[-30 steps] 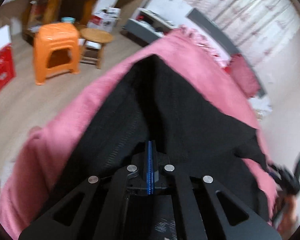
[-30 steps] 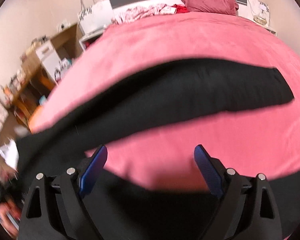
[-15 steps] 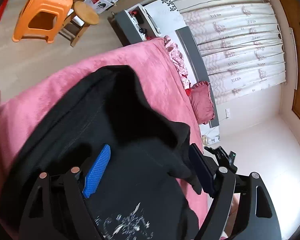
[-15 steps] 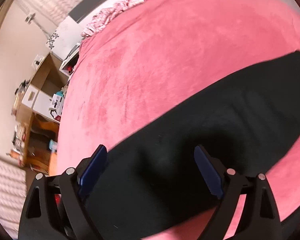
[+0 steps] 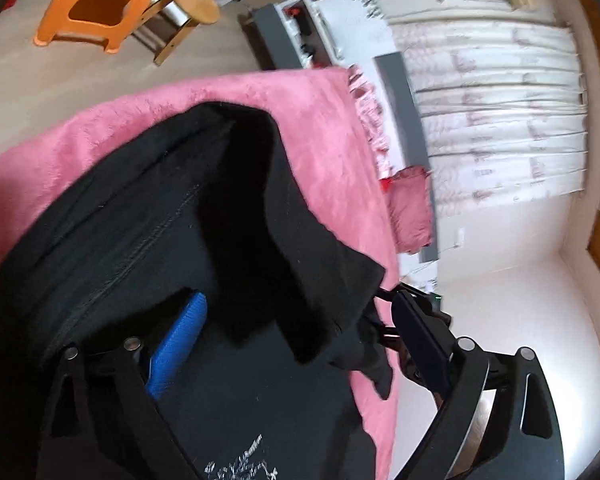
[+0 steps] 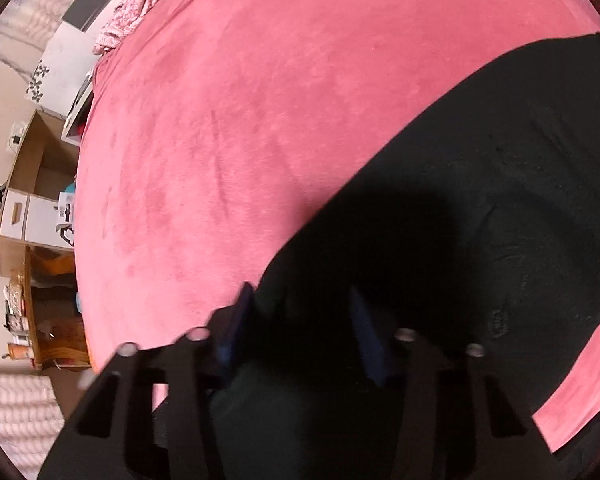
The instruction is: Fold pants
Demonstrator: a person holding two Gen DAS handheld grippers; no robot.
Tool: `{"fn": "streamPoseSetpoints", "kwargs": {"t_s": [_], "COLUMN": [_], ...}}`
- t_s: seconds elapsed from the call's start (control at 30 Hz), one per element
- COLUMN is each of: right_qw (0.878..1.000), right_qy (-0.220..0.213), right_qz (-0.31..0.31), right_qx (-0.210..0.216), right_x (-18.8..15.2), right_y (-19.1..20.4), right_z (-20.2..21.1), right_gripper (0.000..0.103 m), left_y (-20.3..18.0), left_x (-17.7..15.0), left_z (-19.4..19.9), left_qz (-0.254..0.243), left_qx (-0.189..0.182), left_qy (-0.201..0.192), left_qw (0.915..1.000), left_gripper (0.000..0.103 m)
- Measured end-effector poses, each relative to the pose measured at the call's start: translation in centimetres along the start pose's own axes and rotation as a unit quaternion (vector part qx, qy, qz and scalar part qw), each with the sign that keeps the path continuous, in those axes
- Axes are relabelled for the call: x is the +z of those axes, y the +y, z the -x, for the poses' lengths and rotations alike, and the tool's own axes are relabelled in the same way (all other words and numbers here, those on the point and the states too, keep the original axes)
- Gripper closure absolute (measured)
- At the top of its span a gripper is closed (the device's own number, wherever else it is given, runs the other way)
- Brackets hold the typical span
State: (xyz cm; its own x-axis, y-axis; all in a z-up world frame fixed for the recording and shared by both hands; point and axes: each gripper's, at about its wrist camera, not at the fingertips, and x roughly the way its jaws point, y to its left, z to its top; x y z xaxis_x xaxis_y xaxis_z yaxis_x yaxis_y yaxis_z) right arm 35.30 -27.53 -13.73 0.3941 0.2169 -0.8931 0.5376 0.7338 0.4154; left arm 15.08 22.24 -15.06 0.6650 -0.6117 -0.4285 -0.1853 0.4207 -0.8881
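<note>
The black pants [image 5: 148,216] lie on the pink bed [image 5: 320,120], and a fold is half made. In the left wrist view the cloth near the camera is doubled over in a thick, loose heap with a ridge running away across the cover, not yet flattened.

The left gripper [image 5: 300,332] has just been opening and now stands spread wide; cloth lies between its blue pads but neither presses on it, so I judge it has let go of its end. The right gripper [image 6: 300,320] points steeply down at a long black leg [image 6: 500,160] that stretches flat over the bed. Its jaws have just been closing, with black cloth between them at the leg's edge. Dark blur hides the pads, so I cannot tell whether they pinch the cloth yet.

Done, as far as I can judge: the pants are laid out and one end brought over. Left: take hold of the leg, carry it across, and smooth the stack.
</note>
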Motion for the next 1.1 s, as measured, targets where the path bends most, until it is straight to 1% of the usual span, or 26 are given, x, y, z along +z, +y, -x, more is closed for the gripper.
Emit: {"fn": "streamPoseSetpoints", "kwargs": {"t_s": [0.03,0.07,0.1,0.13,0.17,0.2,0.27,0.33,0.37,0.4,0.43,0.53,0.57,0.63,0.7,0.77,0.8,0.9,1.0,1.1], "right_qw": [1.0,1.0,0.998,0.998,0.998,0.997,0.996,0.995,0.993,0.992,0.99,0.985,0.983,0.978,0.974,0.97,0.969,0.966,0.971,0.976], "right_qy": [-0.003,-0.001,0.005,0.003,0.001,-0.001,-0.007,-0.017,-0.023,-0.027,-0.03,-0.028,-0.029,-0.036,-0.045,-0.059,-0.065,-0.087,-0.085,-0.064], "right_qz": [0.004,0.006,0.005,0.006,0.015,0.024,0.042,0.063,0.075,0.081,0.086,0.093,0.099,0.127,0.148,0.163,0.166,0.17,0.165,0.147], "right_qx": [0.01,0.028,0.056,0.059,0.064,0.068,0.073,0.082,0.087,0.093,0.106,0.145,0.151,0.162,0.167,0.168,0.169,0.172,0.153,0.145], "right_x": [-0.1,-0.3,-0.4,-0.6,-0.8,-1.0,-1.4,-2.1,-2.4,-2.7,-3.4,-6.5,-7.3,-10.0,-12.9,-16.4,-17.7,-22.6,-27.2,-30.7], "right_y": [-0.3,-0.5,-1.0,-1.3,-1.5,-1.5,-1.7,-1.7,-2.0,-2.2,-2.7,-4.6,-4.9,-6.2,-7.7,-9.2,-9.5,-12.1,-14.8,-17.4], "right_z": [0.3,0.7,1.0,1.5,2.3,2.9,4.6,7.0,8.4,9.3,10.7,14.1,14.7,17.0,18.7,20.2,20.4,20.9,19.6,17.4], "right_gripper": [0.082,0.091,0.097,0.097,0.097,0.097,0.097,0.097,0.097,0.097,0.097,0.097,0.097,0.097,0.097,0.097,0.097,0.097,0.097,0.097], "left_y": [0.0,-0.1,-0.4,-0.8,-1.2,-1.4,-2.1,-2.8,-2.9,-3.0,-3.0,-3.2,-3.3,-3.5,-3.4,-3.2,-2.6,-0.5,1.6,3.6], "left_x": [0.1,0.2,0.3,0.4,0.4,0.4,0.7,1.6,1.9,2.6,3.2,4.0,4.0,4.1,3.6,3.2,2.8,1.7,1.0,0.3], "left_z": [-0.8,-1.4,-1.9,-2.5,-3.0,-3.0,-2.0,0.0,0.7,2.0,3.3,6.2,7.1,8.1,9.4,10.1,10.7,12.0,13.0,14.0], "left_qz": [0.001,0.001,-0.005,-0.012,-0.022,-0.028,-0.032,-0.031,-0.027,-0.018,-0.009,-0.003,-0.003,-0.002,-0.015,-0.029,-0.03,-0.02,-0.01,-0.001], "left_qx": [0.015,0.026,0.029,0.025,0.043,0.049,0.026,0.013,0.008,-0.006,-0.02,-0.048,-0.056,-0.065,-0.051,-0.032,-0.026,-0.008,0.023,0.052], "left_qy": [0.01,0.017,0.025,0.043,0.057,0.056,0.049,0.031,0.025,0.017,0.01,0.007,0.007,0.014,0.019,0.019,0.019,0.017,0.012,0.013], "left_qw": [0.9998,0.9995,0.9992,0.9987,0.9972,0.9968,0.9979,0.9989,0.9993,0.9997,0.9997,0.9988,0.9984,0.9978,0.9984,0.9989,0.999,0.9996,0.9996,0.9986], "left_gripper": [0.011,0.019,0.035,0.075,0.092,0.094,0.096,0.096,0.096,0.096,0.096,0.096,0.097,0.097,0.097,0.097,0.097,0.097,0.098,0.099]}}
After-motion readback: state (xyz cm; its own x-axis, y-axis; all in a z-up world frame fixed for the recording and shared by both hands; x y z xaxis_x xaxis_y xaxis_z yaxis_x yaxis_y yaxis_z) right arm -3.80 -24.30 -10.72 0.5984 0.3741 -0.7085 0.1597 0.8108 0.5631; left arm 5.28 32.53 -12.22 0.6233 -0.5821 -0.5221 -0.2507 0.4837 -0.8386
